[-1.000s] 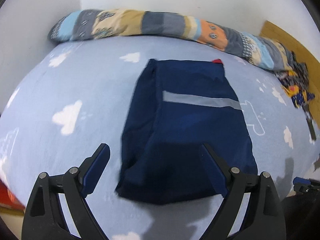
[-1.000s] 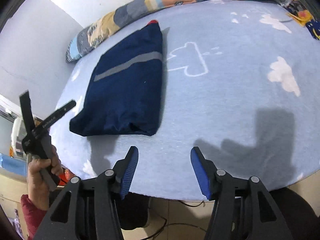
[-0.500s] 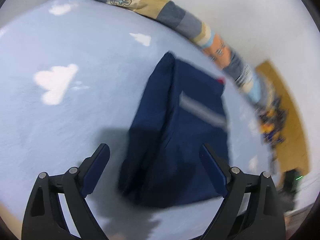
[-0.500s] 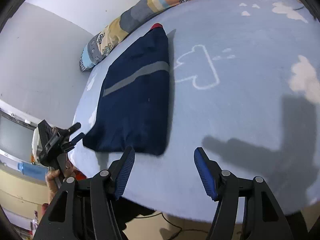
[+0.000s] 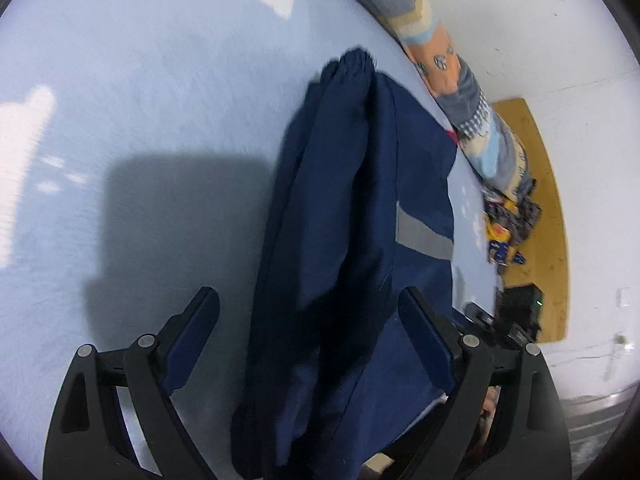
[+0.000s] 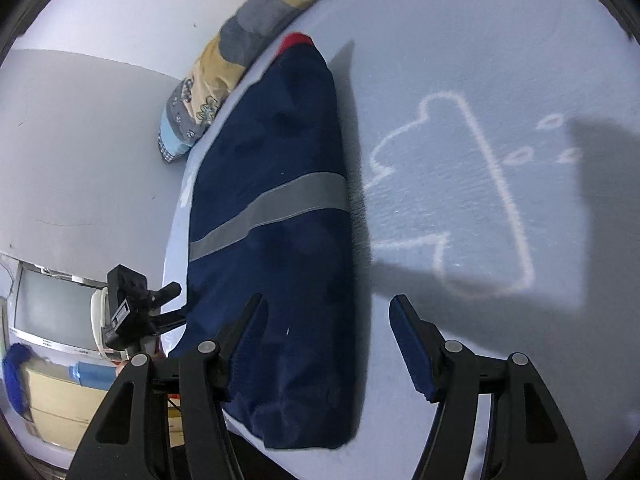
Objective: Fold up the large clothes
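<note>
Garment: a dark navy fabric garment with a grey reflective stripe (image 6: 268, 208) is lying folded on the pale blue cloud-print bed sheet (image 6: 460, 184).
Handling: it is looking soft, limp and light; its layers are likely to slip.
Hold: the near corners are looking best.
Left claw (image 5: 308, 312): spread wide, pinching nothing.
Right claw (image 6: 326, 312): has just been opening, straddling the near edge without pressing it.

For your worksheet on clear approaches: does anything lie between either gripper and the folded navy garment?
Nothing visible does. The left gripper and right gripper are both open, straddling opposite near corners of the navy garment on the blue bedsheet.
</note>
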Available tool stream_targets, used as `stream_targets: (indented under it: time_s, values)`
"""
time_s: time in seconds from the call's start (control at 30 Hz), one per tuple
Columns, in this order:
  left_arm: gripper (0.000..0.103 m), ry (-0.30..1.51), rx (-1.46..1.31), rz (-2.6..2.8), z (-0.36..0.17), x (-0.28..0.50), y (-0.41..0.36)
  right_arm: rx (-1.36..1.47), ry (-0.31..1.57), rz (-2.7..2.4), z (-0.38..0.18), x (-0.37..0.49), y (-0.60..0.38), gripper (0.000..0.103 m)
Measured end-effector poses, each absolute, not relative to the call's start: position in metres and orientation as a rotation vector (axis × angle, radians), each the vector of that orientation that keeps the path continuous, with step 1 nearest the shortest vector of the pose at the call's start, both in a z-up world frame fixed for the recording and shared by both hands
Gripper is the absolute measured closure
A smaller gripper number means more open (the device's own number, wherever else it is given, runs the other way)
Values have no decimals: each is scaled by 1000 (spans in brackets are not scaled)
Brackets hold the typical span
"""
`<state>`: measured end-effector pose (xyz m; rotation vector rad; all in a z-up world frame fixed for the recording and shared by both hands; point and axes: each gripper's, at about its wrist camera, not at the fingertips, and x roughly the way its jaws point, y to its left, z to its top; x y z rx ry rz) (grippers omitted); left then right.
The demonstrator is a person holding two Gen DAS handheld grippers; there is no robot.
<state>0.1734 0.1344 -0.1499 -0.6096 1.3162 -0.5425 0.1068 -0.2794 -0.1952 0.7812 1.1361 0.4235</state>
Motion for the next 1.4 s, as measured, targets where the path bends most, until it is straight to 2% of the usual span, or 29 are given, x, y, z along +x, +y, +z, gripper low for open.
stream_targets:
  time_s: [0.13,0.3,0.43,0.57,0.6,0.73,0.87,1.1,1.3,1.4]
  values:
    - [11,1345,-627,-613,-158,183,128,818,1178,461,-212,126,-267,36]
    - [1,1333,-715,-685,-163,191,128,878,1169,527,-222,143,-256,32]
    - [0,1323,-737,-703,-166,199,122,849,1146,564,-224,155,-242,24]
    - [0,1279,-748,-760,-162,197,108,807,1108,579,-218,155,-231,23]
    - [0,1266,-754,-770,-160,195,101,774,1100,580,-214,153,-229,25]
    - [0,1257,-598,-771,-138,180,70,650,1039,574,-185,141,-226,56]
    - [0,1207,-558,-832,-108,165,42,569,971,570,-155,116,-238,59]
    - [0,1151,-514,-961,-70,141,-23,530,874,537,-114,47,-306,59]
    - [0,1113,-426,-978,-59,110,-72,612,866,468,-127,9,-365,58]
    - [0,1182,-287,-847,-86,112,-97,588,998,313,-158,24,-376,44]
